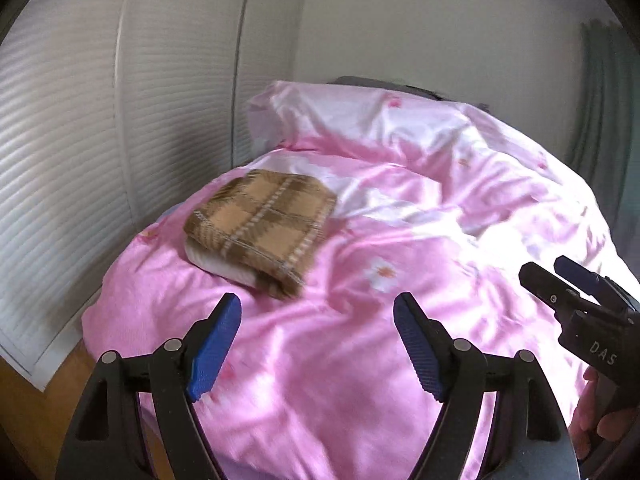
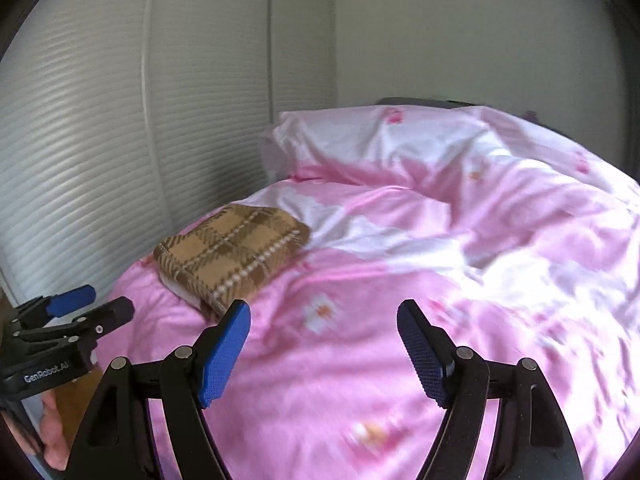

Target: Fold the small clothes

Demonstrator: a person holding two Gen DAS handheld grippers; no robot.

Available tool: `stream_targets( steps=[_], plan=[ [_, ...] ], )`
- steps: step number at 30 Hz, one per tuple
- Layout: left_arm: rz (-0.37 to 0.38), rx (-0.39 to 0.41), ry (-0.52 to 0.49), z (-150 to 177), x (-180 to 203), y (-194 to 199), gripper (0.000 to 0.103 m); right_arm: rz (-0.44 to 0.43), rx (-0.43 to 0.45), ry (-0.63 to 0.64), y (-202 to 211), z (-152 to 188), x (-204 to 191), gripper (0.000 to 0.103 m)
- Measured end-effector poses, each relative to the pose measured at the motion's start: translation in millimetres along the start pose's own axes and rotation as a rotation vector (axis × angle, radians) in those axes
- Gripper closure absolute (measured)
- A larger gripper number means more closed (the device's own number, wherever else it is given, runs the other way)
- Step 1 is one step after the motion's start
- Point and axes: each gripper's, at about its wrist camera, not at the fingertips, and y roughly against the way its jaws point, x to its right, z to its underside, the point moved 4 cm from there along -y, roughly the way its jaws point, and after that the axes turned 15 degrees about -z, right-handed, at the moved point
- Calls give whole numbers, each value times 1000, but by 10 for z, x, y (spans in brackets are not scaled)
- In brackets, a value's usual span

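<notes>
A folded brown plaid cloth (image 1: 260,226) lies on the pink bed cover (image 1: 360,360), on top of a folded white piece. It also shows in the right wrist view (image 2: 232,256). My left gripper (image 1: 318,308) is open and empty, held above the cover just in front of the folded stack. My right gripper (image 2: 324,314) is open and empty, above the cover to the right of the stack. The right gripper shows at the right edge of the left wrist view (image 1: 560,276). The left gripper shows at the left edge of the right wrist view (image 2: 96,304).
A pink pillow (image 1: 360,120) lies at the head of the bed, also in the right wrist view (image 2: 380,140). White slatted wardrobe doors (image 1: 80,140) stand along the left. Wooden floor (image 1: 32,420) shows at lower left. A green curtain (image 1: 600,92) hangs at right.
</notes>
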Motion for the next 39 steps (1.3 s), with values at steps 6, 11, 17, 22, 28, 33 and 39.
stream_targets(
  steps=[6,11,17,22,28,33,39],
  plan=[
    [44,54,-49,243,562,710,18,104,46,-70,1067,319,422,22],
    [117,58,-115,448,1094,1081,15,215,91,-127,1974,580,873,18],
    [147,93,-165,649,1543,1452,1,318,106,-194,2762,958,1237,14],
    [147,138,-230,758,1815,1701,0,399,117,-231,3209,1253,1359,12],
    [165,130,-265,935,1981,1811,0,464,182,-285,3590,1499,1451,9],
    [172,147,-294,1031,2074,1855,0,488,193,-301,3688,1656,1528,9],
    [164,145,-309,1062,2079,1827,0,479,173,-285,3626,1682,1541,9]
  ],
)
